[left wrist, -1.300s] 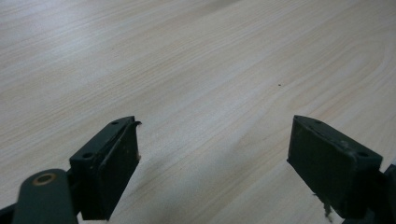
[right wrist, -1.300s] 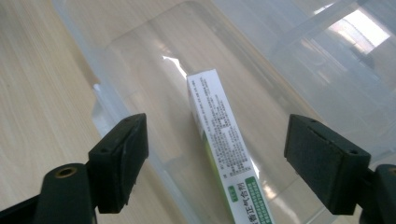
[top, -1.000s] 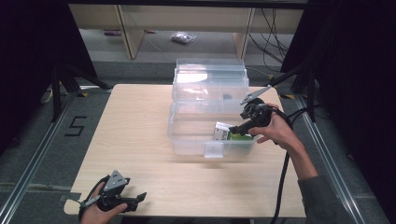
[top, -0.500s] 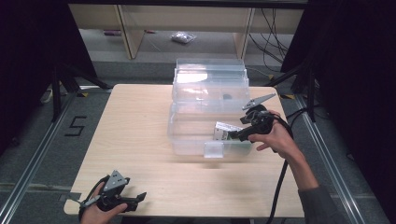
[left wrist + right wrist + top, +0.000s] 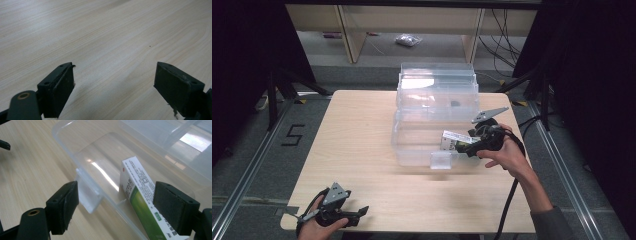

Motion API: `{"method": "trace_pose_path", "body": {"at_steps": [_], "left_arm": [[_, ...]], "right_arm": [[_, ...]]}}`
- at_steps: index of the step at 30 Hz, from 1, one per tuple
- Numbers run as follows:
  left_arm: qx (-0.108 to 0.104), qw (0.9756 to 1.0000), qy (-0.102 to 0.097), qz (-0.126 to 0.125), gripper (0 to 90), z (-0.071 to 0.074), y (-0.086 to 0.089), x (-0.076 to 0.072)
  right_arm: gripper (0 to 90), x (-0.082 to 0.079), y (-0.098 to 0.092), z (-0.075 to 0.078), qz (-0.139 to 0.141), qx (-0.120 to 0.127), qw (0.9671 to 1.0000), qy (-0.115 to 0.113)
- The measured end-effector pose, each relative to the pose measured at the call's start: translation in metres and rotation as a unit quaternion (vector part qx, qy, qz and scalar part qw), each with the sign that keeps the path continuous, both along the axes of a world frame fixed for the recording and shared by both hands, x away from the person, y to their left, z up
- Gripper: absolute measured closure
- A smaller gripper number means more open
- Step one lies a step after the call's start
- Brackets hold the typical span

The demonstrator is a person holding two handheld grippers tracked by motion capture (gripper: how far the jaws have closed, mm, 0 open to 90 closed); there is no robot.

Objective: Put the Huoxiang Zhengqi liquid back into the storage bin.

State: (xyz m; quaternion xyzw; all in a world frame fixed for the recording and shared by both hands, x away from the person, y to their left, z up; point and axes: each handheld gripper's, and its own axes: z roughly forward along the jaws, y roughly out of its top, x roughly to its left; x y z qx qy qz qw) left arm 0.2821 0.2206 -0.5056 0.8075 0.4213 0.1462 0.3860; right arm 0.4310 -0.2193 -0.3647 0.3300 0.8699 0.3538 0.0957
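The right hand-held gripper (image 5: 473, 143) hovers at the near right corner of the clear plastic bin (image 5: 412, 150) on the worktop (image 5: 357, 130), its jaws spread wide with nothing between them. The green-and-white carton (image 5: 140, 195) lies tilted inside the bin, leaning against the near wall, just ahead of the open jaws in the right gripper view; it appears released rather than held. The bin's small front tab (image 5: 86, 192) shows between the jaws as well. A second clear container (image 5: 437, 85) sits just behind the bin. The left hand-held gripper (image 5: 343, 216) rests at the near left corner of the worktop, well apart from the bin, jaws wide open over bare wood. The step in hand looks like placing the carton in the bin, and the next move probably calls for drawing the right hand-held gripper up and back without catching the bin's rim.
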Motion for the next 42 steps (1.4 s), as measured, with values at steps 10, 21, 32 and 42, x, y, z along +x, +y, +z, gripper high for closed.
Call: {"method": "trace_pose_path", "body": {"at_steps": [10,21,32,42], "left_arm": [[0.008,1.0,0.0,-0.001,15.6,0.0,0.001,0.0],[0.007,1.0,0.0,-0.001,15.6,0.0,0.0,0.0],[0.007,1.0,-0.001,-0.002,15.6,0.0,0.0,0.0],[0.007,1.0,0.001,0.0,15.6,0.0,0.0,-0.001]], "right_arm": [[21.1,-0.015,0.006,-0.006,0.016,0.02,0.9996,-0.012],[16.2,-0.032,0.006,-0.015,0.012,0.029,0.9995,-0.007],[16.2,-0.043,0.01,-0.024,0.016,0.038,0.999,-0.018],[16.4,-0.05,0.013,-0.037,0.02,0.042,0.9987,-0.022]]}}
